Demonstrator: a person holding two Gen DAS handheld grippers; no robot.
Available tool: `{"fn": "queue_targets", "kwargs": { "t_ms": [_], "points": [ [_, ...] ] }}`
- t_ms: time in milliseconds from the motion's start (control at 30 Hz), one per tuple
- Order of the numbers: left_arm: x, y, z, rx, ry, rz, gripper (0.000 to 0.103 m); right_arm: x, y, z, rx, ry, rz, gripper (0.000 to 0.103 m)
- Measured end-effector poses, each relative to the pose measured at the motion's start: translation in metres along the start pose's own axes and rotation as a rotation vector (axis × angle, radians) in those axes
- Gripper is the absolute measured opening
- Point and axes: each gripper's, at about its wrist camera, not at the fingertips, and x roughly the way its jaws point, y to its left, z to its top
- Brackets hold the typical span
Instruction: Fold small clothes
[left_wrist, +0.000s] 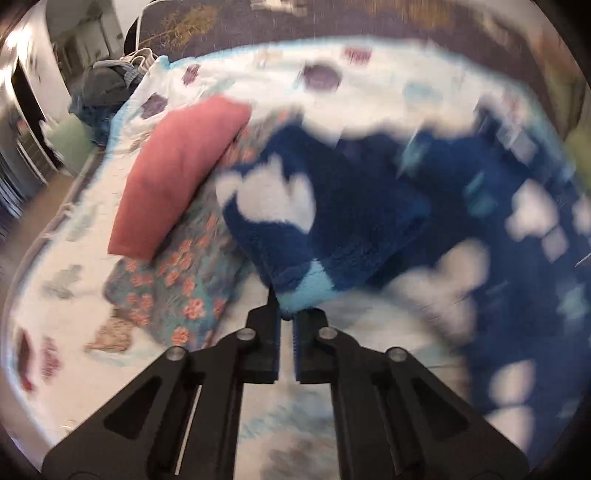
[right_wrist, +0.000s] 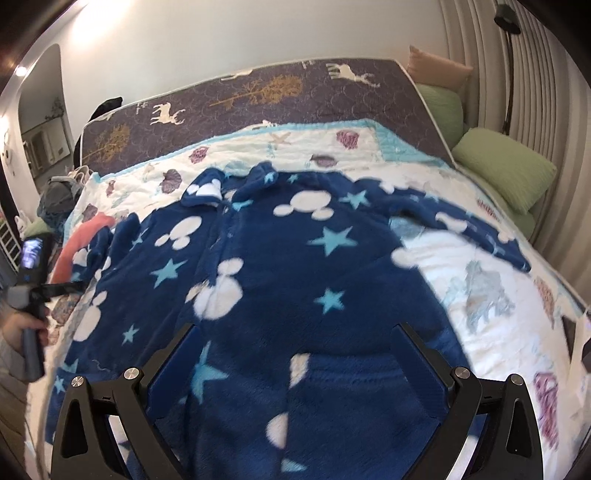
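Barely started: navy fleece sleepsuit (right_wrist: 295, 258) spread flat on the seashell quilt (right_wrist: 461, 266), unfolded. Left gripper (left_wrist: 286, 319) pinched shut on its pale-blue cuff (left_wrist: 306, 291); right gripper (right_wrist: 295, 365) hovering wide open over the lower body, gripping nothing. Folded pink piece (left_wrist: 173, 177) and floral piece (left_wrist: 177, 291) crowding the left edge; open room on the right

A navy fleece garment (right_wrist: 280, 258) with white and blue shapes lies spread on the bed's quilt (right_wrist: 461, 266). The right gripper (right_wrist: 295, 365) hovers over it, fingers (right_wrist: 173, 354) wide apart. Green pillows (right_wrist: 506, 170) sit at the bed's far right corner.
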Motion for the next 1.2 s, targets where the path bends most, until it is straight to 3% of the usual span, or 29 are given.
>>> {"fn": "queue_targets", "kwargs": {
  "t_ms": [100, 233, 433, 600, 700, 800, 900, 1100, 1200],
  "points": [
    [-0.059, -0.017, 0.014, 0.041, -0.109, -0.094, 0.005, -0.002, -0.005, 0.013, -0.015, -0.031, -0.006, 0.103],
    [-0.128, -0.065, 0.033, 0.112, -0.165, -0.346, 0.005, -0.001, -0.012, 0.031, 0.002, -0.044, 0.04, 0.103],
    [-0.165, -0.162, 0.048, 0.172, -0.124, -0.597, 0.006, -0.008, -0.019, 0.043, 0.026, -0.078, 0.103, 0.103],
    [-0.15, -0.223, 0.023, 0.238, 0.004, -0.714, 0.008, -0.009, -0.035, 0.042, 0.079, -0.048, 0.223, 0.103],
    [-0.139, -0.227, -0.008, 0.265, 0.091, -0.7, 0.018, 0.001, -0.049, 0.042, 0.181, 0.006, 0.261, 0.103],
    [-0.141, -0.201, -0.034, 0.242, 0.062, -0.668, 0.033, 0.013, -0.057, 0.038, 0.266, 0.069, 0.335, 0.103],
    [-0.137, -0.16, -0.054, 0.2, 0.018, -0.544, 0.045, 0.031, -0.054, 0.035, 0.311, 0.17, 0.449, 0.103],
    [-0.111, -0.071, -0.073, 0.039, 0.023, -0.319, 0.045, 0.064, -0.027, 0.026, 0.335, 0.311, 0.581, 0.103],
    [-0.1, -0.052, -0.073, -0.005, 0.018, -0.266, 0.046, 0.09, -0.012, 0.022, 0.367, 0.395, 0.628, 0.103]
  ]
}}
